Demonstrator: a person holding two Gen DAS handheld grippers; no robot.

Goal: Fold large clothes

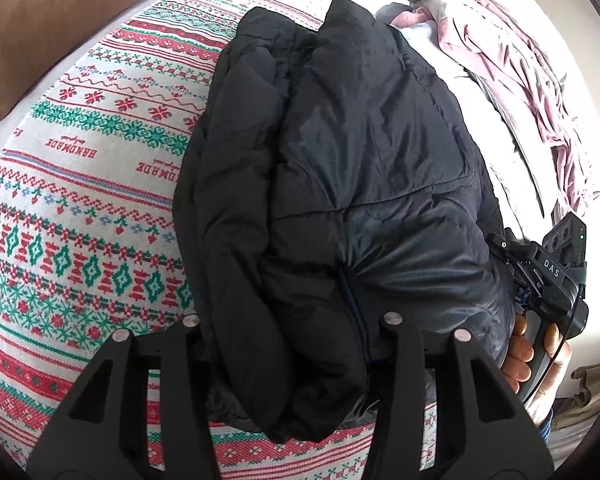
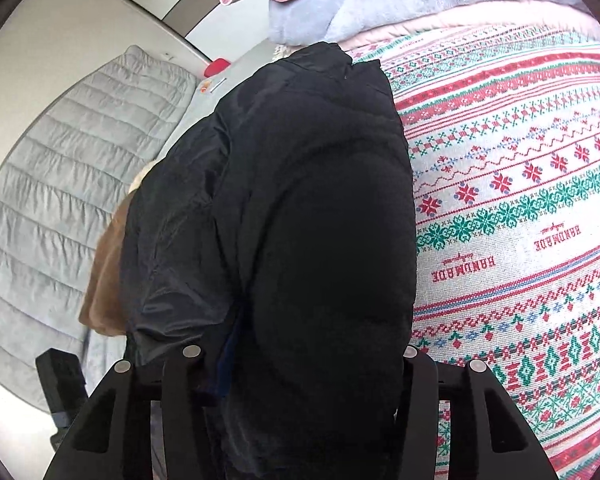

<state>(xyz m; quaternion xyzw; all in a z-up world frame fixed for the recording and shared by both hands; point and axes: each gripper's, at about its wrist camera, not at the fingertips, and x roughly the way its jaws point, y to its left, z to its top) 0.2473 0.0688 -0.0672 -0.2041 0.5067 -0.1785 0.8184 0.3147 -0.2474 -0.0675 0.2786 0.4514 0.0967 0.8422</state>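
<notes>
A black puffy jacket [image 1: 340, 168] lies folded in a bundle on a red, green and white patterned blanket [image 1: 80, 184]. My left gripper [image 1: 290, 320] stands open with its two fingers on either side of the jacket's near end. In the right wrist view the same jacket [image 2: 300, 220] fills the middle, and my right gripper [image 2: 300, 350] is open with its fingers on either side of the other end. The right gripper's body and the hand holding it show in the left wrist view [image 1: 548, 276] at the jacket's far side.
A brown cushion [image 1: 60, 12] lies at the blanket's top left. Pink and grey bedding [image 1: 500, 48] is piled behind the jacket. A grey quilted cover [image 2: 60, 184] and a brown cloth [image 2: 108, 272] lie left in the right wrist view. The patterned blanket [image 2: 520, 200] spreads right.
</notes>
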